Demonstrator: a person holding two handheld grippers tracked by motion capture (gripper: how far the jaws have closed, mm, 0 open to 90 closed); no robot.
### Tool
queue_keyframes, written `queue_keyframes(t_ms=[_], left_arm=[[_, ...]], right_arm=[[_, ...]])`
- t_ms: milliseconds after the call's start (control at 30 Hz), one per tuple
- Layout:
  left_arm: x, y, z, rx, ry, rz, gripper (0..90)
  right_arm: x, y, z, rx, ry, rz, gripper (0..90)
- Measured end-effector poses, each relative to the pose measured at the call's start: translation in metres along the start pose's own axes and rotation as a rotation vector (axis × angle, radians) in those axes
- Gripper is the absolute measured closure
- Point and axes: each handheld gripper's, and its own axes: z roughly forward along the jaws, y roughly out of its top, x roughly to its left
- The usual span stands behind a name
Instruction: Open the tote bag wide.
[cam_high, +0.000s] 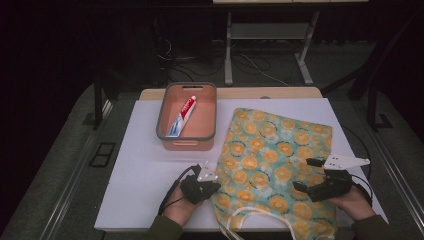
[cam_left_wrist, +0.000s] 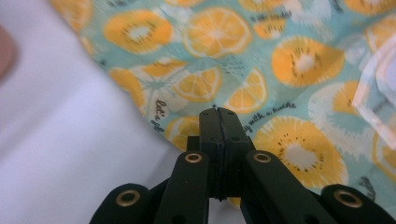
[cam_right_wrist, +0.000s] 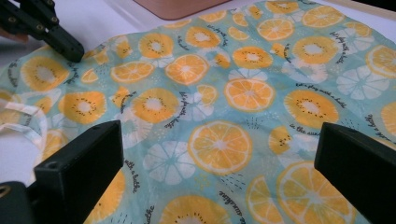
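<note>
The high view takes in the whole layout: a fruit-print cloth bag (cam_high: 272, 165) lies flat on the right half of a white mat (cam_high: 145, 165), with the left gripper (cam_high: 212, 184) at the bag's left edge and the right gripper (cam_high: 305, 175) over its right part. Behind the bag's left corner stands an orange bin (cam_high: 212, 107) with a grey rim, and a toothpaste tube (cam_high: 182, 116) lies in it.

The left gripper view brings the bag's edge (cam_left_wrist: 261, 70) close: the jaws are pressed together over the cloth's border, though whether fabric is pinched between them is hard to tell from this angle. The right gripper view shows its own jaws spread wide over the bag (cam_right_wrist: 219, 93), holding nothing, with the left gripper (cam_right_wrist: 77, 52) tipped onto the bag's far edge.

The bag is pale teal, printed with orange slices, white citrus rounds and small script. White cord handles (cam_high: 250, 220) loop at its near end.

The mat covers a wooden table (cam_high: 240, 92). Beyond it the room is dark, with a metal stand (cam_high: 270, 35) and cables on a grey floor.
</note>
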Motion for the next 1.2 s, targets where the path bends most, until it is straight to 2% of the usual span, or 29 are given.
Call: queue_keyframes(t_ms=[133,200,267,333,467,600,667,700,733,767,833,900,933,967,1033,1067,1133,1200], left_arm=[[0.023,0.015,0.003,-0.046,0.033,-0.019,89.4],[0.035,0.023,0.007,-0.053,0.062,-0.011,89.4],[0.047,0.03,0.013,-0.067,0.075,-0.023,89.4],[0.057,0.037,0.02,-0.073,0.098,-0.016,89.4],[0.069,0.044,0.033,-0.072,0.11,-0.029,89.4],[0.069,0.041,0.035,-0.062,0.111,-0.038,87.6],[0.068,0.04,0.028,-0.084,0.122,-0.054,75.3],[0.067,0.04,0.024,-0.098,0.124,-0.063,75.3],[0.066,0.039,0.019,-0.107,0.124,-0.075,70.0],[0.065,0.038,0.015,-0.113,0.121,-0.085,57.2],[0.059,0.033,0.004,-0.135,0.111,-0.099,49.9],[0.052,0.028,-0.004,-0.136,0.098,-0.113,41.7],[0.048,0.025,-0.008,-0.14,0.089,-0.127,41.7],[0.044,0.022,-0.01,-0.136,0.089,-0.13,34.1],[0.032,0.013,-0.012,-0.122,0.071,-0.157,28.8],[0.032,0.013,-0.012,-0.122,0.071,-0.157,26.0],[0.025,0.008,-0.007,-0.089,0.049,-0.163,25.4],[0.02,0.005,0.002,-0.044,0.038,-0.142,25.3]], right_arm=[[0.0,0.0,0.0,-0.007,0.005,0.007,1.0],[0.0,0.0,0.0,-0.007,0.007,0.008,1.0],[0.0,0.0,0.001,-0.006,0.006,0.005,1.0],[0.0,0.0,0.001,-0.004,0.006,0.002,1.0],[0.0,0.0,0.001,0.0,0.002,0.002,1.0],[0.0,0.0,0.001,0.003,0.004,-0.001,1.0],[0.0,0.0,0.001,0.002,0.003,-0.001,1.0],[0.0,0.0,0.001,0.002,0.003,-0.001,1.0],[0.0,0.0,0.0,0.002,0.002,-0.001,1.0],[0.001,0.0,0.0,0.003,0.002,0.0,1.0],[0.001,0.0,0.0,0.004,0.002,-0.002,1.0],[0.001,0.0,0.001,0.005,0.0,-0.005,1.0],[0.001,0.0,0.001,0.005,0.0,-0.005,1.0],[0.001,0.0,0.001,0.007,0.001,-0.008,1.0],[0.002,0.0,0.001,0.007,0.001,-0.01,1.0],[0.002,0.0,0.001,0.007,0.001,-0.01,1.0],[0.002,0.0,0.001,0.007,0.001,-0.011,1.0],[0.002,0.0,0.001,0.006,-0.001,-0.012,1.0]])
